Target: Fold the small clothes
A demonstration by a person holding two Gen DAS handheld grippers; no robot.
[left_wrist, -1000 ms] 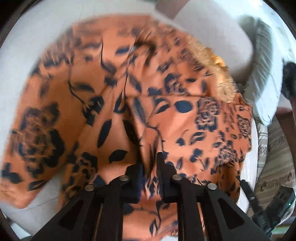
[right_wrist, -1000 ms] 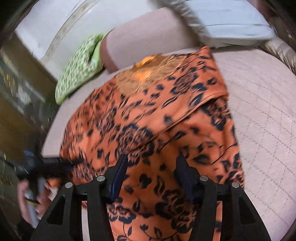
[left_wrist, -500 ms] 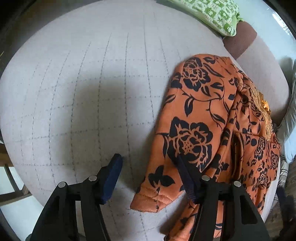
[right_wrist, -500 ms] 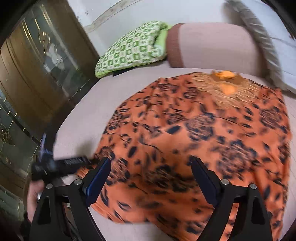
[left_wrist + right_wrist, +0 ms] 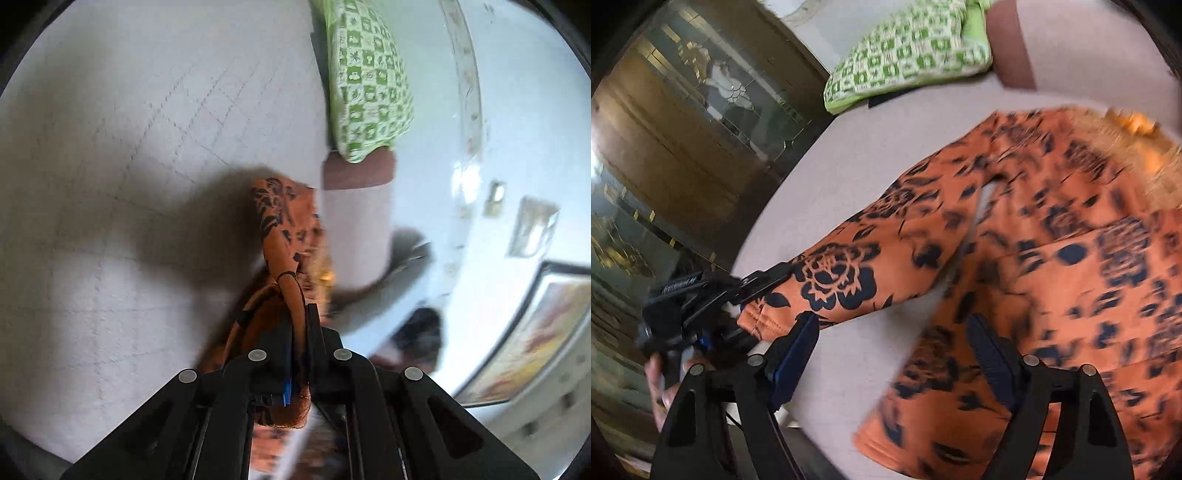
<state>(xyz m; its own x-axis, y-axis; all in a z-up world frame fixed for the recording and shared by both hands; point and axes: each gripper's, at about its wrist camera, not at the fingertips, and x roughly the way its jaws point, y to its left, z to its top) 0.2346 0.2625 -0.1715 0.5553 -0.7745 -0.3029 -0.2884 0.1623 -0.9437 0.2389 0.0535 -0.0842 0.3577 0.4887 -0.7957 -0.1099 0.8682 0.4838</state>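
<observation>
One orange garment [image 5: 1052, 258] with black roses lies spread on the quilted bed [image 5: 849, 155], beside one green checked pillow [image 5: 908, 48]. The left gripper [image 5: 301, 332] pinches its sleeve cuff; the right gripper [image 5: 890, 354], fingers spread and closing, holds nothing.

Garment [image 5: 1052, 258] on sofa [image 5: 849, 166] (pillow [image 5: 916, 51] behind).

Right gripper [image 5: 890, 354] jaws wide apart and closing, nothing between them but bare cushion [image 5: 849, 369]. Orange flowered garment [image 5: 1052, 258] spread on the cushion, image blurred. Left gripper [image 5: 764, 280] clamps the cuff of the sleeve [image 5: 849, 269], held in a hand [image 5: 661, 384]. Green checked pillow [image 5: 908, 55] behind.
</observation>
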